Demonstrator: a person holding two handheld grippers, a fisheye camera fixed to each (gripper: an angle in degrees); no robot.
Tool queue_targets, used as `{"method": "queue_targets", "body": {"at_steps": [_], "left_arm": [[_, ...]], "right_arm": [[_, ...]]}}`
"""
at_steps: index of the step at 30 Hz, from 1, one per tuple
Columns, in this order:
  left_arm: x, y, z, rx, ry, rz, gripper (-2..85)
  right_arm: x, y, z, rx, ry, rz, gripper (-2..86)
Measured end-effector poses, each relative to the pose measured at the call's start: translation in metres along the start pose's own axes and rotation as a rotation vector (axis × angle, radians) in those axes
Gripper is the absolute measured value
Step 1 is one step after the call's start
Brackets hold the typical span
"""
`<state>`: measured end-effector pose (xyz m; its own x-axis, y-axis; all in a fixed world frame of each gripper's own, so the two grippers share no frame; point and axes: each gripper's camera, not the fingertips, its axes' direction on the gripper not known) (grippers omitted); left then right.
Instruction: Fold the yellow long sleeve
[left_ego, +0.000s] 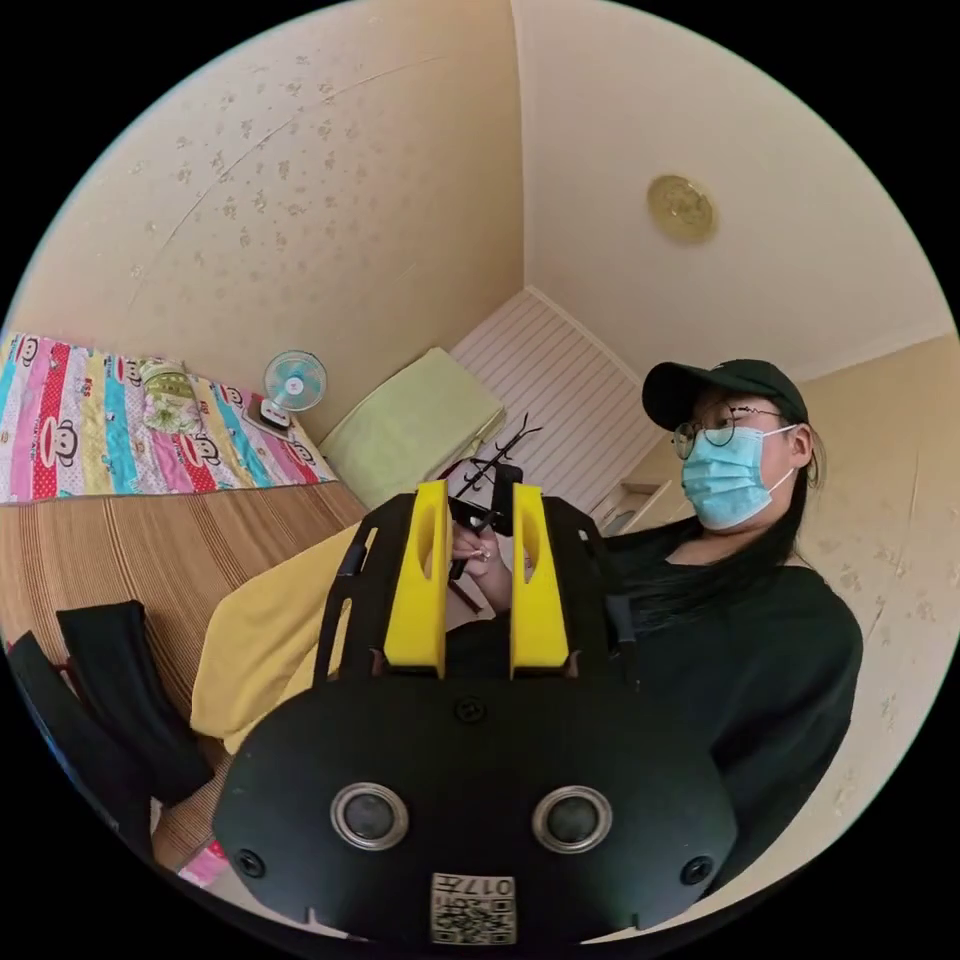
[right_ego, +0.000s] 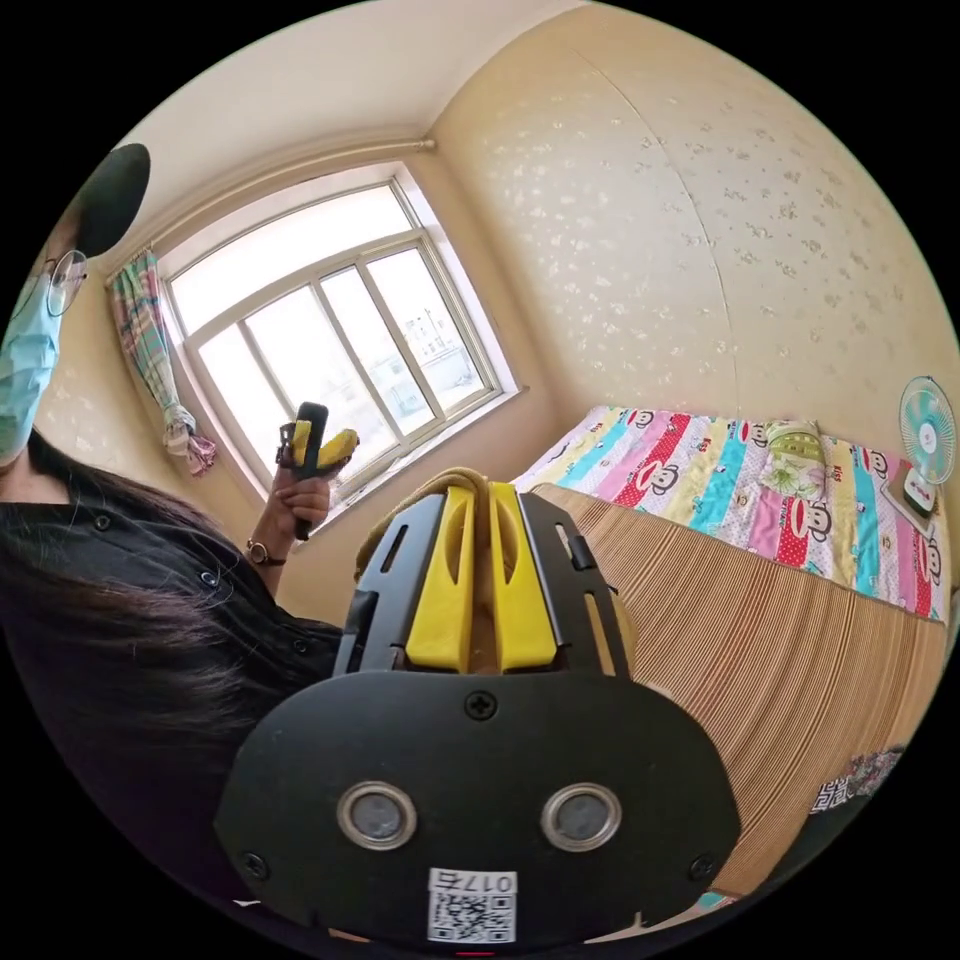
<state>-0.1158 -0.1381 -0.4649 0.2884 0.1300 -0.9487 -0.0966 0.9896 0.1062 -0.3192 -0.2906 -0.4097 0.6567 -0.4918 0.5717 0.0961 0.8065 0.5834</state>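
Right tool (right_ego: 480, 500) jaws clamped on bunched yellow shirt (right_ego: 440, 487). Left tool (left_ego: 478, 500) jaws apart, empty; shirt (left_ego: 265, 630) below-left on striped bed (left_ego: 130, 550).

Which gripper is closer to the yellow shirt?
Right. The right gripper has its fingers pinched on the yellow shirt. The left gripper is open and held up in the air, with the shirt lying below it on the bed.
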Motion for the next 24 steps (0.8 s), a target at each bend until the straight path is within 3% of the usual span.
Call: {"method": "queue_targets", "body": {"at_steps": [5,10,14,16,18,24], "left_arm": [[0.02,0.005,0.055,-0.238,-0.201,0.011,16.3],[0.034,0.007,0.083,-0.201,-0.24,0.064,16.5],[0.028,0.009,0.075,-0.189,-0.399,0.051,6.2],[0.029,0.008,0.067,-0.169,-0.321,0.089,4.8],[0.028,0.002,0.04,-0.031,-0.123,0.143,4.1],[0.038,-0.036,0.016,0.012,0.079,0.256,4.0]], "right_arm": [[-0.033,-0.014,0.005,-0.04,0.046,-0.069,2.5],[-0.055,-0.011,0.0,-0.058,0.085,-0.109,2.6],[-0.052,-0.004,-0.024,-0.05,0.061,-0.101,2.8],[-0.05,0.003,-0.034,-0.049,0.077,-0.109,3.1],[-0.044,0.01,-0.044,-0.059,0.056,-0.106,3.5],[-0.013,0.055,-0.091,0.093,-0.234,-0.065,4.8]]}}
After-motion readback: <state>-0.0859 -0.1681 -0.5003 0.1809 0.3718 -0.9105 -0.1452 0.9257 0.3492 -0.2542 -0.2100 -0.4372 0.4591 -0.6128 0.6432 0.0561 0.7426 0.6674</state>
